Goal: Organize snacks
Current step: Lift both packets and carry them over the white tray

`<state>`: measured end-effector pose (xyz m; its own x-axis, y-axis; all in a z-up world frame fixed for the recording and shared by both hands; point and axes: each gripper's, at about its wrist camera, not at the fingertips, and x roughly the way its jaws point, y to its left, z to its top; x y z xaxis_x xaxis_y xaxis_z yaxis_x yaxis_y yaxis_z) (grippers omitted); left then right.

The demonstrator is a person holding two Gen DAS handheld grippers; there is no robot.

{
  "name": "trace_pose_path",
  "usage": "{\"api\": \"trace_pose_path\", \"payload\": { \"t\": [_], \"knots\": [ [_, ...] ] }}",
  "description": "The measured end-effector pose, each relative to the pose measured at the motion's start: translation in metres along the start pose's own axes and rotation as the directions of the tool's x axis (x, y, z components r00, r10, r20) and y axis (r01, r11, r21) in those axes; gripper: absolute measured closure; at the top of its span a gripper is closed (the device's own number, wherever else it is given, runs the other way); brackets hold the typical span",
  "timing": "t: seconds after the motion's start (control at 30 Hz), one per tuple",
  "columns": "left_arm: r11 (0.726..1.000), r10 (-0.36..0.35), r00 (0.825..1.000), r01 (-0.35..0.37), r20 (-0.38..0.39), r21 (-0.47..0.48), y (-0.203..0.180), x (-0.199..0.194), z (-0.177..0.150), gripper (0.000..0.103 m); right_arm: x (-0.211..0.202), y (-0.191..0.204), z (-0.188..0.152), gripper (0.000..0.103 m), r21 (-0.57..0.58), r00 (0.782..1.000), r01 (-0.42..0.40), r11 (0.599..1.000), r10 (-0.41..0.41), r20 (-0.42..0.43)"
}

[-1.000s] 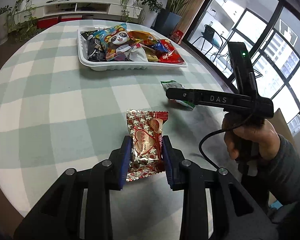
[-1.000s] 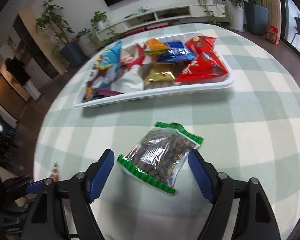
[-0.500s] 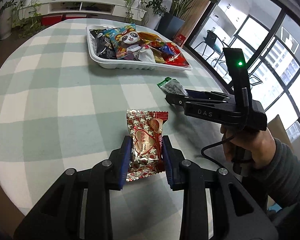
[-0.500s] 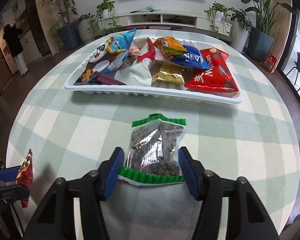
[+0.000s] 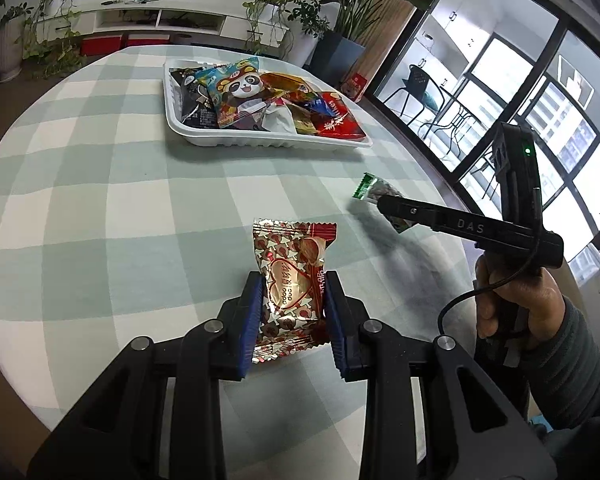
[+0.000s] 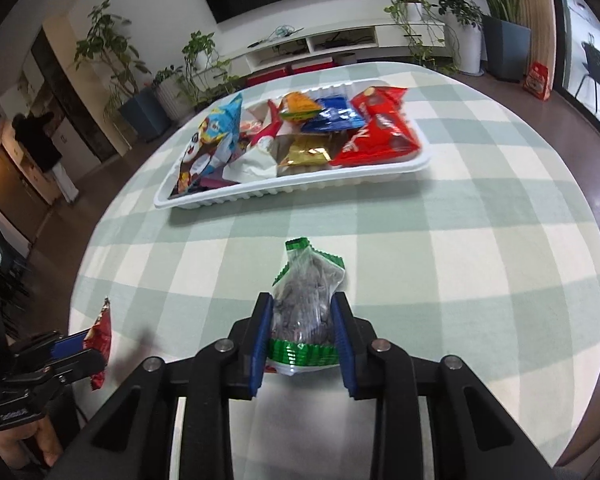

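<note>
My left gripper is shut on a red and gold candy packet printed with a heart, held above the checked tablecloth. My right gripper is shut on a clear seed packet with green ends, also lifted off the cloth. From the left wrist view the right gripper holds that seed packet at the right. From the right wrist view the left gripper holds the red packet at the lower left. A white tray full of snack bags sits at the far side of the table, also in the right wrist view.
The round table has a green and white checked cloth. The tray holds a panda bag, a red bag, a blue bag and others. Potted plants and a low TV shelf stand beyond the table. Windows are to the right.
My right gripper closed from wide open onto the seed packet and lifted it. My left gripper kept its hold on the candy packet and rose slightly.
</note>
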<state>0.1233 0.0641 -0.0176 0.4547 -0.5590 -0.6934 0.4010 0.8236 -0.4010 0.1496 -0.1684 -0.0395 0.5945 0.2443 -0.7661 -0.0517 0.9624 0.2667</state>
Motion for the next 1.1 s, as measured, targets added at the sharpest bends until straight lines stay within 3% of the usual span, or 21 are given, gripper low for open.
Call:
{"api": "trace_pose_path", "payload": {
  "t": [0.33, 0.7, 0.9, 1.1],
  "knots": [
    [1.0, -0.012, 0.999, 0.012, 0.052, -0.001, -0.007, -0.018, 0.026, 0.075, -0.051, -0.042, 0.019, 0.071, 0.098, 0.995, -0.004, 0.995, -0.006, 0.104],
    [0.998, 0.014, 0.987, -0.023, 0.162, 0.056, -0.013, -0.04, 0.125, 0.075, -0.08, -0.03, 0.091, 0.071, 0.016, 0.975, -0.02, 1.0, 0.016, 0.22],
    [0.995, 0.024, 0.987, -0.039, 0.161, 0.093, -0.024, -0.009, 0.193, 0.075, -0.057, -0.008, 0.142, 0.071, -0.04, 0.972, -0.037, 0.999, 0.045, 0.23],
    [0.992, 0.067, 0.992, -0.077, 0.107, 0.099, -0.024, 0.058, 0.228, 0.075, -0.003, -0.004, 0.168, 0.071, -0.047, 0.986, -0.03, 0.998, 0.037, 0.16]
  ]
}}
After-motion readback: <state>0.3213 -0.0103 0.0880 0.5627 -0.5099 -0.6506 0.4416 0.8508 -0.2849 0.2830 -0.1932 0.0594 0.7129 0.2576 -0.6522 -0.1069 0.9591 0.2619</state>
